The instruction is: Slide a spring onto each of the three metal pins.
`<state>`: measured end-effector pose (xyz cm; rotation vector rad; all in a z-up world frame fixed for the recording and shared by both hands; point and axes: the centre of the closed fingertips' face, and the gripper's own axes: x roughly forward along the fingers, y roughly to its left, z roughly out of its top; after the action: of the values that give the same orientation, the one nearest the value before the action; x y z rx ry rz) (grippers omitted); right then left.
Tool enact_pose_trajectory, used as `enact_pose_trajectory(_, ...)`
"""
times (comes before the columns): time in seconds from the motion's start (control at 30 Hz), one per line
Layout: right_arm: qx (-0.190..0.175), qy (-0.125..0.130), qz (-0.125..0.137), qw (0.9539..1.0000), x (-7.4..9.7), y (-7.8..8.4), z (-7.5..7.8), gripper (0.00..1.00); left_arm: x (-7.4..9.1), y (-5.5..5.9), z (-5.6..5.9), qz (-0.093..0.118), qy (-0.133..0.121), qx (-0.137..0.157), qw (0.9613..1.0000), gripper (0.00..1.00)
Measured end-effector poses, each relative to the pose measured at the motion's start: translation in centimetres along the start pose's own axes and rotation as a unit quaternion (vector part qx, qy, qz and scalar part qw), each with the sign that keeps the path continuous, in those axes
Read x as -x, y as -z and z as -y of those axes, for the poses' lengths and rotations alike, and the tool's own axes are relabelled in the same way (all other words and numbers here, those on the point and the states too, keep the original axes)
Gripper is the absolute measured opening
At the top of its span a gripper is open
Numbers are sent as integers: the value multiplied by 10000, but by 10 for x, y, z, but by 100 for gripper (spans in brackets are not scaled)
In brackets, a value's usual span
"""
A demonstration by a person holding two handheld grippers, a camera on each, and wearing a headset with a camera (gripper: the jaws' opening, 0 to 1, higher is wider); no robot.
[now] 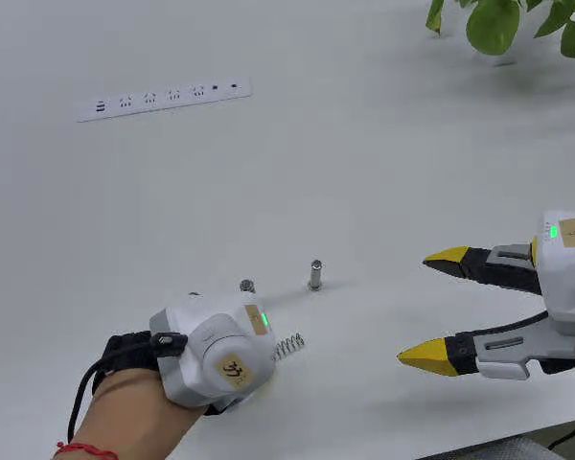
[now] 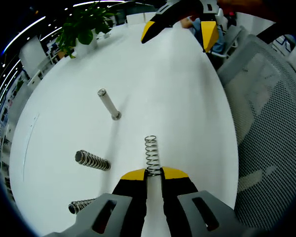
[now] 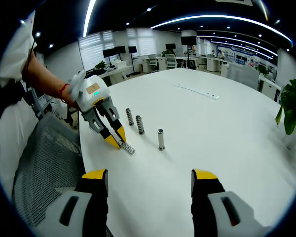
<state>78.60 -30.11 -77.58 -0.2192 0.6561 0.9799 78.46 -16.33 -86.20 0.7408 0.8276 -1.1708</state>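
A loose spring lies on the white table, and my left gripper is shut on its near end. In the head view that spring pokes out to the right of the left gripper. A bare metal pin stands upright ahead of the spring. Two other pins carry springs, one near and one at the jaws' left. My right gripper hovers open, holding nothing, right of the bare pin. The right gripper view has the bare pin and both sprung pins.
A white power strip lies at the far left of the table. A potted plant stands at the far right corner. A grey mesh chair sits past the table's near edge.
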Motion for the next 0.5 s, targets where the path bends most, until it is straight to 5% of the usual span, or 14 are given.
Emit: enact_pose_trajectory(0.5, 65, -42, -41, 10000, -2, -2, -4, 69, 3, -2, 2, 134, 22, 52, 9999, 10)
